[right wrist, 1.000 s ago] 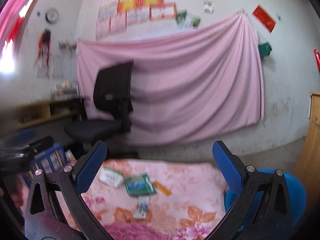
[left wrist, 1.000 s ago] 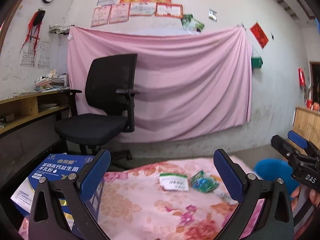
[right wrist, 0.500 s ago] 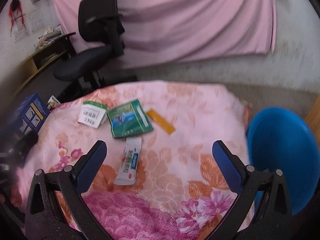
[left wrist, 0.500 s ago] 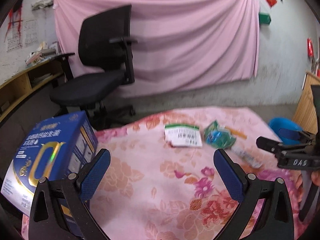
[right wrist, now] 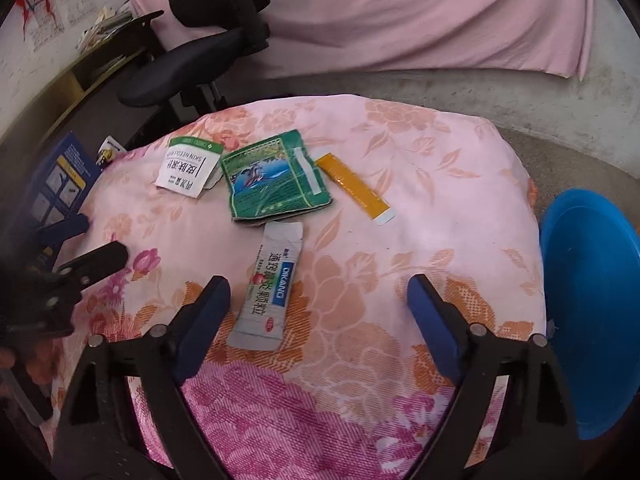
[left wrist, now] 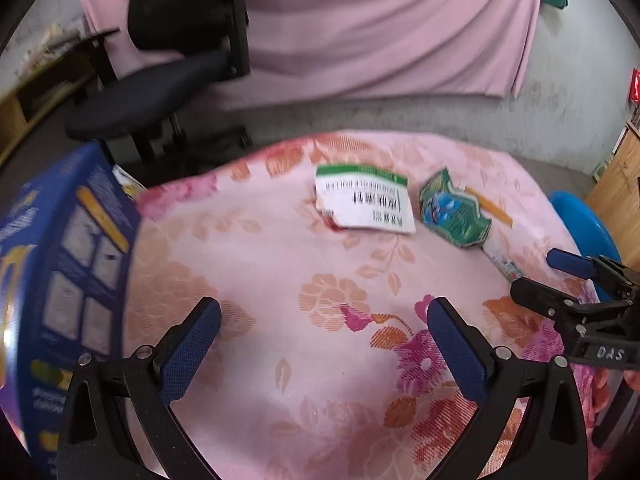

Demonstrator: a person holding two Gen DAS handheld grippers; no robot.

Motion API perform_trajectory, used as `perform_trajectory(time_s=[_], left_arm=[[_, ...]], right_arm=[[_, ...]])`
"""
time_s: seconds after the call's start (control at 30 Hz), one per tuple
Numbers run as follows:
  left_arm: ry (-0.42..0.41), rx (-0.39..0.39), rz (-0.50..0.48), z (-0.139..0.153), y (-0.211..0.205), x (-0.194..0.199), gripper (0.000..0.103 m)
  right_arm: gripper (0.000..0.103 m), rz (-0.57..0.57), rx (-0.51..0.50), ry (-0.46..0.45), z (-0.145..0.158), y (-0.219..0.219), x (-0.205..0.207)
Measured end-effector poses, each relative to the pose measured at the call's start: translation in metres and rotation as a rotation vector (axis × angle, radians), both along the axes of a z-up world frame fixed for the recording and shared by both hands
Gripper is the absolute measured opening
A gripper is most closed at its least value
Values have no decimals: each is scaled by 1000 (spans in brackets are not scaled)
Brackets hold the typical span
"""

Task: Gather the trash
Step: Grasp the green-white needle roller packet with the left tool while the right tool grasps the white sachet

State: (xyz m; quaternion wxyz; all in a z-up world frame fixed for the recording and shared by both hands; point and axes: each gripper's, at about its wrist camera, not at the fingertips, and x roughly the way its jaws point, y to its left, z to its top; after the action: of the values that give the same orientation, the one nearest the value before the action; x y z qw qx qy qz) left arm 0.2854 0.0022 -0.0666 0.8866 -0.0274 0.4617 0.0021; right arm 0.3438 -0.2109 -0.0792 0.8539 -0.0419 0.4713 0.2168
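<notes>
blue box left, blue bin right, office chair behind

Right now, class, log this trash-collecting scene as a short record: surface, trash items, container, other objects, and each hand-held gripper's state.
surface: floral cloth
trash: white packet, green wrapper, orange strip, white sachet, all lying flat
container: blue bin, beside the cloth's right edge
other: blue box at left; office chair behind
left hand-held gripper: open, over bare cloth, holding nothing
right hand-held gripper: open, near the sachet, not gripping it
</notes>
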Motion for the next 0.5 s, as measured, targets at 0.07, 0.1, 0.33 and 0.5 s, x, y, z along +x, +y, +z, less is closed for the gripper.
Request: perform_trajectory(time_s=[0.07,0.1,0.33,0.5], left_arm=[[-1,4,2,1,1,6,101],[-7,5,1,2,1,9,101],[-25,-48,-21,-1,-1,31,101],[-31,-50,2,1,3,41,101]], right_arm=[[97,13,-19,-6,0,4,-2],[91,23,-27,-9,0,6,-3],[50,68,-8,-2,-1,11,-1],[44,30,55,29,-3,-2,8]])
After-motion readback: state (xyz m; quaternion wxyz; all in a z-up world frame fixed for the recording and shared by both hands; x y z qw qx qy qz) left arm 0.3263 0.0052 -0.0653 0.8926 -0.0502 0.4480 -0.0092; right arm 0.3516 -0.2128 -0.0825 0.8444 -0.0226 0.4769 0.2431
